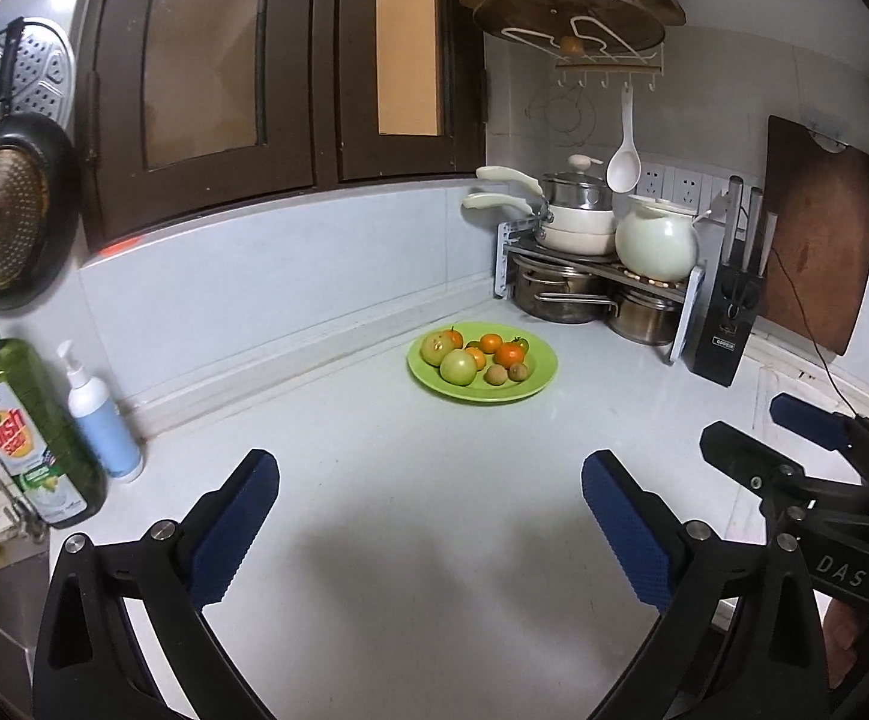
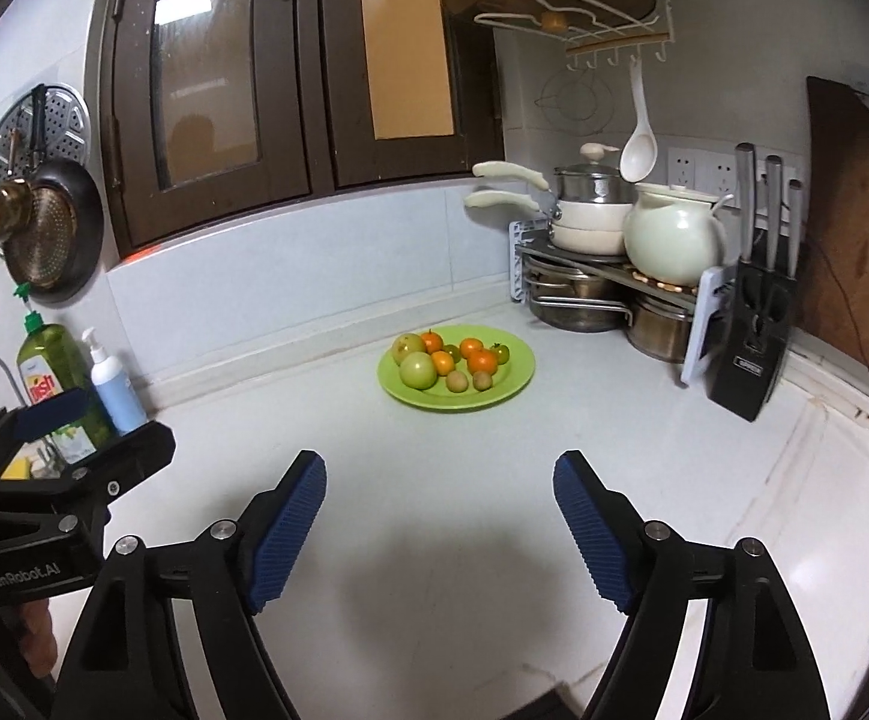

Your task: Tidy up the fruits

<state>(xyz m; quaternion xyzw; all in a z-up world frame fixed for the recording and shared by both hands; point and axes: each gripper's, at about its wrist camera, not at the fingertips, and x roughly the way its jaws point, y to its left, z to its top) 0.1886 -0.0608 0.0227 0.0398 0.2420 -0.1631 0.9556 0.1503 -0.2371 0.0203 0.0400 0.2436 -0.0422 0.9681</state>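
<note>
A lime-green plate (image 1: pixel 545 363) (image 2: pixel 520 367) sits on the white counter near the back corner. It holds two green round fruits (image 1: pixel 457 367) (image 2: pixel 417 370), several oranges (image 1: pixel 508 354) (image 2: pixel 482 362) and two small brown fruits (image 1: pixel 496 374) (image 2: pixel 456 382). My left gripper (image 1: pixel 431 459) (image 2: pixel 104 420) hovers over bare counter well short of the plate, open, with nothing between its blue pads. My right gripper (image 2: pixel 440 456) (image 1: pixel 746 420) is beside it on the right, also open and empty. Both point toward the plate.
A rack of pots (image 1: pixel 578 276) (image 2: pixel 602 276) with a pale teapot, a black knife block (image 1: pixel 728 318) (image 2: pixel 758 330) and a wooden cutting board (image 1: pixel 818 228) fill the back right corner. A dish soap bottle (image 1: pixel 32 426) and a pump bottle (image 1: pixel 101 420) stand at the left by the sink.
</note>
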